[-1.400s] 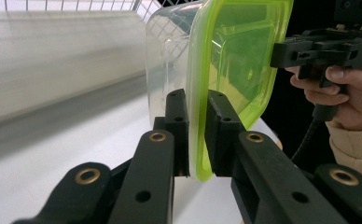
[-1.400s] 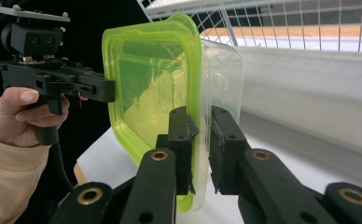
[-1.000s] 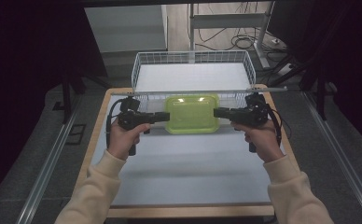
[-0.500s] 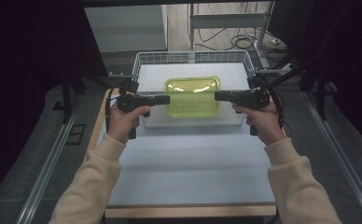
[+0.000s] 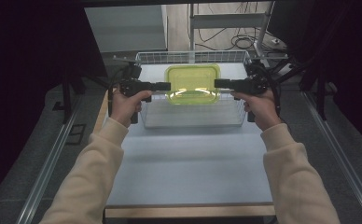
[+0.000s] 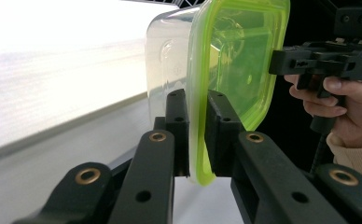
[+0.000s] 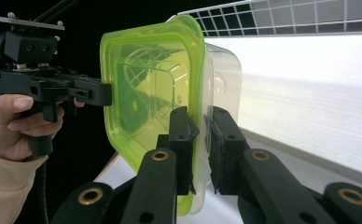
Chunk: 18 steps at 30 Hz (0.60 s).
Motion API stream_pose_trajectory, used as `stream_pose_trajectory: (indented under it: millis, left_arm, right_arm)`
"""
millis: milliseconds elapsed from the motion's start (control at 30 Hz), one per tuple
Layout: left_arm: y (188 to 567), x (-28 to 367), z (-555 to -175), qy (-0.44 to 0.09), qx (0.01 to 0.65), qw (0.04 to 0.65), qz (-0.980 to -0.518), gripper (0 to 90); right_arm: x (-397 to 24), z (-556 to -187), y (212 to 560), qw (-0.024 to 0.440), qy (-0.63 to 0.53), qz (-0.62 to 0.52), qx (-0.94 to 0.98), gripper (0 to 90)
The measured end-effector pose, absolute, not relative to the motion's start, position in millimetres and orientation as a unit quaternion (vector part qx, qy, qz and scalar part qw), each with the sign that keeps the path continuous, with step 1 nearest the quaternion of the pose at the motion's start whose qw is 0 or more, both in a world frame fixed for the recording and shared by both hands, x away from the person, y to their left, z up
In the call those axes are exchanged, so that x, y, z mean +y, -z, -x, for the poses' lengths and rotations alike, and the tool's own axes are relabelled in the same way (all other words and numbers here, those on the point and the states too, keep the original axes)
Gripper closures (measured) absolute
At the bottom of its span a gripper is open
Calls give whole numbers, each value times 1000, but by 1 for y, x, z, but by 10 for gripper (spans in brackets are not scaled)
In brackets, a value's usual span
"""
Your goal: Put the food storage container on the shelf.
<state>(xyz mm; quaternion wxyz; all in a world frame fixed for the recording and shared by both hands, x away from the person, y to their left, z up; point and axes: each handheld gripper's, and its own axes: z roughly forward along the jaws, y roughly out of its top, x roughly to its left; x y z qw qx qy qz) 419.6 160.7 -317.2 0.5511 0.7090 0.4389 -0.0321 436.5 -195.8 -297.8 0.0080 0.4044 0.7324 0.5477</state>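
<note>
A clear plastic container with a yellow-green lid (image 5: 192, 84) hangs in the air over a white wire basket (image 5: 193, 115) at the far side of the table. My left gripper (image 5: 167, 86) is shut on the lid's left rim, and my right gripper (image 5: 216, 84) is shut on its right rim. In the left gripper view, the jaws (image 6: 195, 100) pinch the lid edge (image 6: 235, 60), with the right gripper (image 6: 281, 63) beyond. The right gripper view has its jaws (image 7: 200, 116) clamped on the rim of the container (image 7: 151, 84), and the left gripper (image 7: 102, 93) opposite.
The basket stands on a white table top (image 5: 188, 168) with a wooden border (image 5: 188, 211). Metal rails (image 5: 53, 158) run along both sides of the table. Shelving and cables (image 5: 235, 42) lie behind the basket.
Both hands have carried the container up and away from the person, from the table in front of the basket to above the basket's inside. Both grips stayed the same.
</note>
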Motion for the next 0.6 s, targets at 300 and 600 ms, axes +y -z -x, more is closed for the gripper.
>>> stream_pose_trajectory:
  millis: [300,600]
  left_arm:
    - [312,163,-440,37,443,547,-709,807]
    - [311,163,-463,46,455,535,-710,806]
  right_arm:
    - [-193,-453,291,8,-543,-416,730,807]
    - [-190,-472,289,5,-533,-435,726,806]
